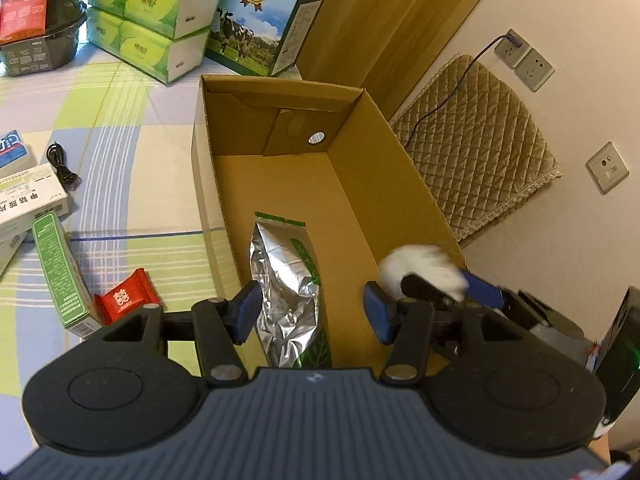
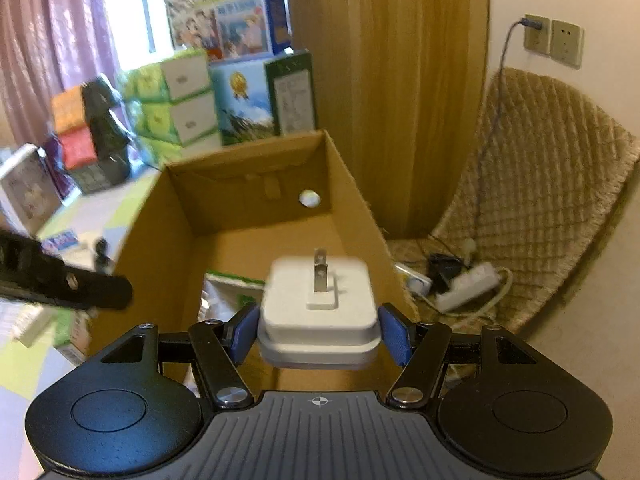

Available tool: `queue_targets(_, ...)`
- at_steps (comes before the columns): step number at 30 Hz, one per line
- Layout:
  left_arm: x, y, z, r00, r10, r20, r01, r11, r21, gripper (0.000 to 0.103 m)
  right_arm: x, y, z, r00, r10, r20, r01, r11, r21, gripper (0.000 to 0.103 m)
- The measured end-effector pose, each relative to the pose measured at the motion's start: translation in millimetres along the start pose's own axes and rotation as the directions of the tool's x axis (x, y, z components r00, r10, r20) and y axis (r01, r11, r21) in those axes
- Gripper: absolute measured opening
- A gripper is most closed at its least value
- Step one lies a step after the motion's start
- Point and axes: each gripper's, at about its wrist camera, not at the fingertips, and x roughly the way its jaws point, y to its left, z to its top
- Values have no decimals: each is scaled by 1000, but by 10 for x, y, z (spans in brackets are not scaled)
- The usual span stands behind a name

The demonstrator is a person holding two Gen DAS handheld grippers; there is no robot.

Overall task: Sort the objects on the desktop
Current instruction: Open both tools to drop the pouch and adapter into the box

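White plug adapter (image 2: 320, 312): prongs up, clenched between the pads of the right gripper (image 2: 319, 330), above the near end of the cardboard box (image 1: 384, 184). Foil pouch (image 1: 286, 292): lying inside the box. Left gripper (image 1: 312, 312): released, empty, over the pouch. Small packets (image 1: 60, 272): on the checked tablecloth (image 1: 132, 160) beside the box.

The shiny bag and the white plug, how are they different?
The shiny bag is crinkly silver foil with green trim; the white plug is a smooth, hard block with metal prongs. The bag lies loose in the cardboard box; the plug is squeezed in the right gripper above the box. The left gripper is open over the bag. Both are at the box's near end.
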Motion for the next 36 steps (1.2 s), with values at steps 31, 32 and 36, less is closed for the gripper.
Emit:
queue_targets(31,-1024,364,-929,989,107,101,-114,992,59,99,-1059,546,-450,1000,26,5,-26,997,75,96)
queue_targets(32,-1052,387,-953,988,112,105,-119,991,58,99,-1077,576,-467,1000,28,3,-29,997,73,98)
queue_targets(36,-1160,478,-1043,985,128,118,-135,990,52,101,-1135,698,-511,999,42,0,-42,997,64,101)
